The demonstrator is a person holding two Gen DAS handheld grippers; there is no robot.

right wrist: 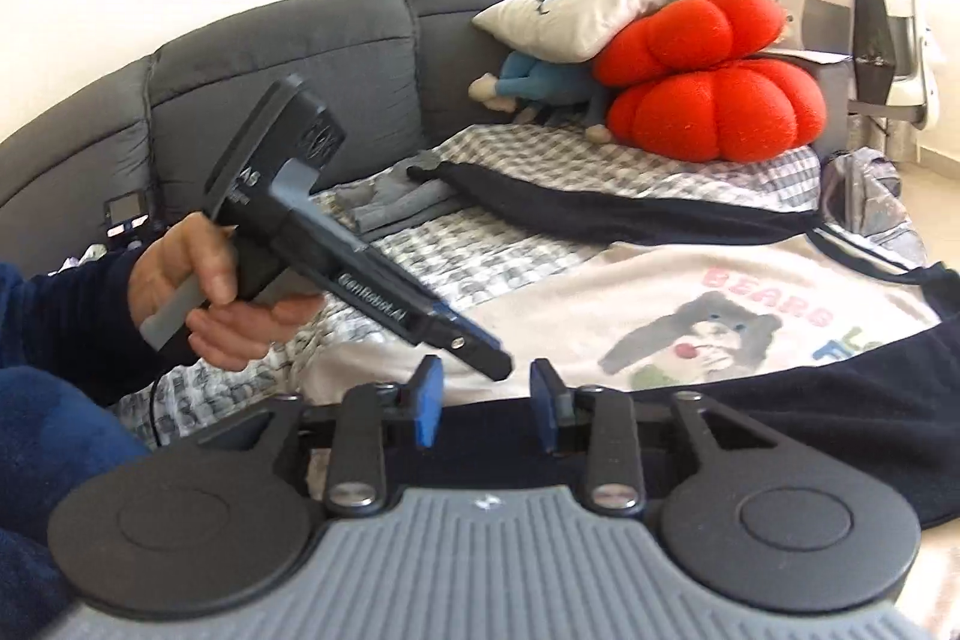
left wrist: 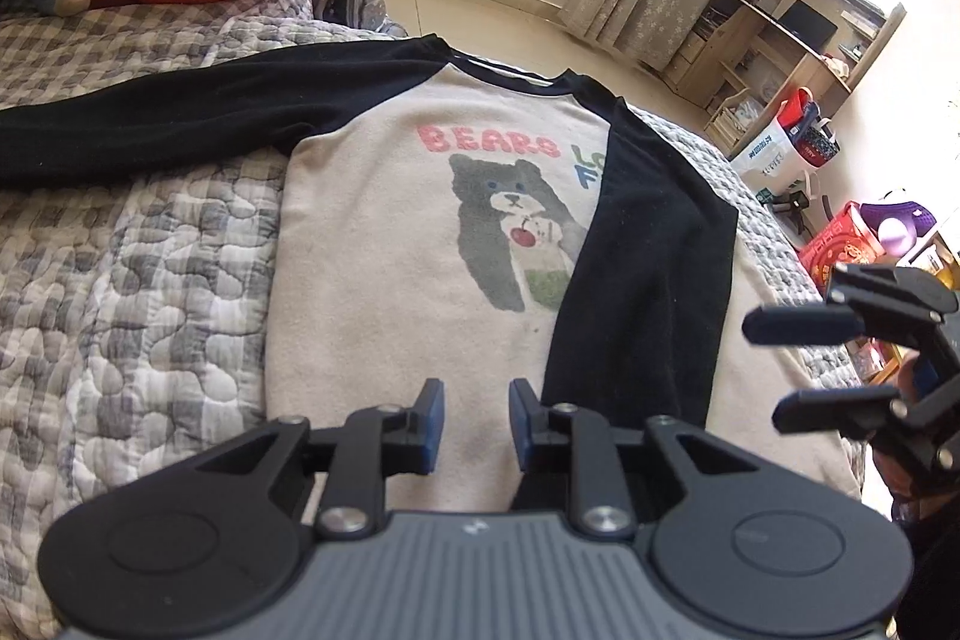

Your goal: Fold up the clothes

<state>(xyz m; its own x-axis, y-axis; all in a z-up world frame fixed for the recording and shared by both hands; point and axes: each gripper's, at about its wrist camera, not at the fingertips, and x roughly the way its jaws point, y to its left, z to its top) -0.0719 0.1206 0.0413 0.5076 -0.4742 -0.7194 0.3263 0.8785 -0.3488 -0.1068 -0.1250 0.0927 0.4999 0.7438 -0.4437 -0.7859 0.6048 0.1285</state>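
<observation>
Shirt (left wrist: 408, 244) lies on quilt (left wrist: 150, 250), one sleeve folded in.

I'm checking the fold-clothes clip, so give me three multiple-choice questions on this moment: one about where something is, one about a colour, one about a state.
1. Where do the red cushions sit?
A. On the floor by the curtain
B. At the head of the bed, beyond the shirt
C. On the wooden shelf

2. What colour are the sleeves of the bear shirt?
A. Black
B. Red
C. White

3. How does the shirt's right-hand sleeve lie in the left wrist view?
A. Stretched straight out to the side
B. Rolled up at the cuff
C. Folded in over the shirt's body

Answers:
1 B, they are stacked against the grey headboard, past the shirt.
2 A, both sleeves are black against the cream body.
3 C, it runs down across the front and covers part of the print, while the other sleeve lies spread on the quilt.
</observation>
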